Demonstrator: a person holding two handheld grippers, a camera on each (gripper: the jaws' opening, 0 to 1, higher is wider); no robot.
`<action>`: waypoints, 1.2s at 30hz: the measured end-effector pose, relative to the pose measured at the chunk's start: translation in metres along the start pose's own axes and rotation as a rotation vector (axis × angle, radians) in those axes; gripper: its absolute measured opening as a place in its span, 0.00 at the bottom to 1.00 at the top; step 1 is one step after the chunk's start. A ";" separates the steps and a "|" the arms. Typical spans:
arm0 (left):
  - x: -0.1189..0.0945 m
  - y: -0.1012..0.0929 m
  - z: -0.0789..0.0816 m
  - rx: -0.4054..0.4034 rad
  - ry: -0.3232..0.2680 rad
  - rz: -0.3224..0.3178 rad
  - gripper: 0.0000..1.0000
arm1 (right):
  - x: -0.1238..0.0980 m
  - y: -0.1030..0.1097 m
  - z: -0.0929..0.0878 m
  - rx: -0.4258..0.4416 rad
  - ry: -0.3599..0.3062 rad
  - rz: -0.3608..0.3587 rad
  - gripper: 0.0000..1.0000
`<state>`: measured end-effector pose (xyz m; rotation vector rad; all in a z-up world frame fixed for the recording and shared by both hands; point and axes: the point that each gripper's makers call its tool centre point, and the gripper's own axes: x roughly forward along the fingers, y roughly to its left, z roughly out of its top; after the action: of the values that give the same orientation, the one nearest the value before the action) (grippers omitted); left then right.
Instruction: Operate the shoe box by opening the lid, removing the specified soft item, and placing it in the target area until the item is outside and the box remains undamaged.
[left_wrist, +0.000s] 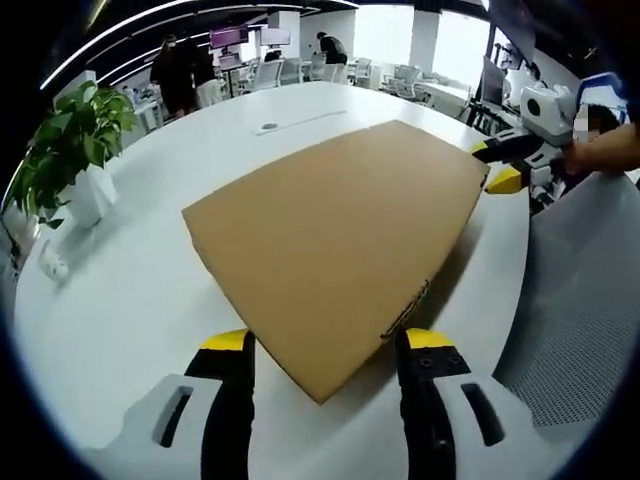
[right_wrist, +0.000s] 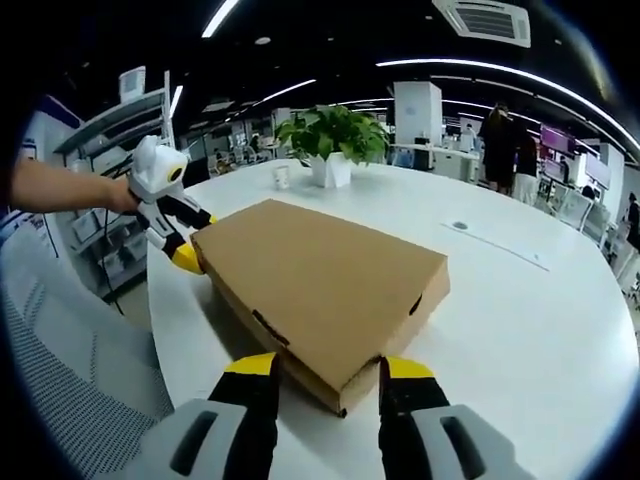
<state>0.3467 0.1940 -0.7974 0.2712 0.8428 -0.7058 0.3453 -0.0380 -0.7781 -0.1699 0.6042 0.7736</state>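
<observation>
A closed brown cardboard shoe box (left_wrist: 335, 240) lies flat on the white table (left_wrist: 130, 290), lid down. My left gripper (left_wrist: 328, 342) is open, its yellow-tipped jaws on either side of the box's near corner. At the box's far right corner the right gripper (left_wrist: 498, 164) comes in, held by a hand (left_wrist: 600, 150). In the right gripper view the same box (right_wrist: 320, 275) fills the middle, and my right gripper (right_wrist: 328, 367) stands open astride its near corner. The left gripper (right_wrist: 180, 240) sits at the far left corner, held by an arm (right_wrist: 60, 188). No soft item is visible.
A potted plant (left_wrist: 70, 150) in a white pot stands near the table's edge, also the plant (right_wrist: 335, 140), with a small white cup (right_wrist: 282, 177) beside it. A grey mesh chair (left_wrist: 590, 300) is close to the table. People (left_wrist: 185, 75) and desks are far behind.
</observation>
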 end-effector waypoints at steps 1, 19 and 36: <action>0.000 0.000 -0.001 -0.003 -0.004 0.001 0.57 | 0.000 0.000 0.000 -0.002 0.000 0.000 0.35; -0.008 0.001 0.001 -0.056 -0.044 0.021 0.55 | -0.001 0.005 0.004 0.007 0.037 0.007 0.33; -0.022 -0.001 0.008 -0.113 -0.057 0.010 0.56 | -0.009 0.009 0.017 0.022 0.026 0.036 0.32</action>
<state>0.3407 0.1996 -0.7748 0.1528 0.8232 -0.6509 0.3412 -0.0307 -0.7585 -0.1490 0.6413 0.7997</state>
